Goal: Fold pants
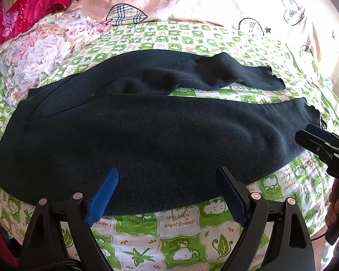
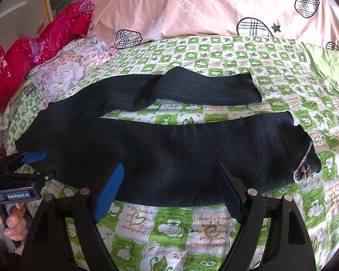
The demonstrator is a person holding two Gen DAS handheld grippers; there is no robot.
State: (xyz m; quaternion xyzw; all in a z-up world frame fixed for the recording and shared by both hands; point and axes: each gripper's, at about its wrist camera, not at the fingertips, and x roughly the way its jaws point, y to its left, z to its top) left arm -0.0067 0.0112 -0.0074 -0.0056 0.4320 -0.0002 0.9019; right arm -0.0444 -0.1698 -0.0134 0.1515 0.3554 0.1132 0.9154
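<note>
Right gripper [image 2: 169,192]: jaws wide, empty, over the near hem edge of the pants [image 2: 169,149].
Left gripper [image 1: 167,194]: wide, empty, at the pants' near edge.
Pants: flat on the green sheet [image 2: 169,225], legs apart, waist left.
Handling: likely soft, limp, light; pinch near leg's hem and waist.
Beyond pants: pink quilt [image 2: 203,6].

Dark pants [image 2: 169,153] lie flat across a green-and-white printed sheet [image 2: 192,225], waist to the left, legs running right and spread apart with sheet showing between them. Small bow [image 2: 303,172] at the near leg's cuff. Right gripper [image 2: 169,180] in the foreground, jaws wide apart over the near leg's lower edge, nothing between the pads. Left gripper [image 2: 37,162] at far left by the waistband, a hand [image 2: 9,223] on its handle. Pink quilt [image 2: 214,6], floral pillow [image 2: 67,67] and red cloth [image 2: 34,45] behind.
</note>
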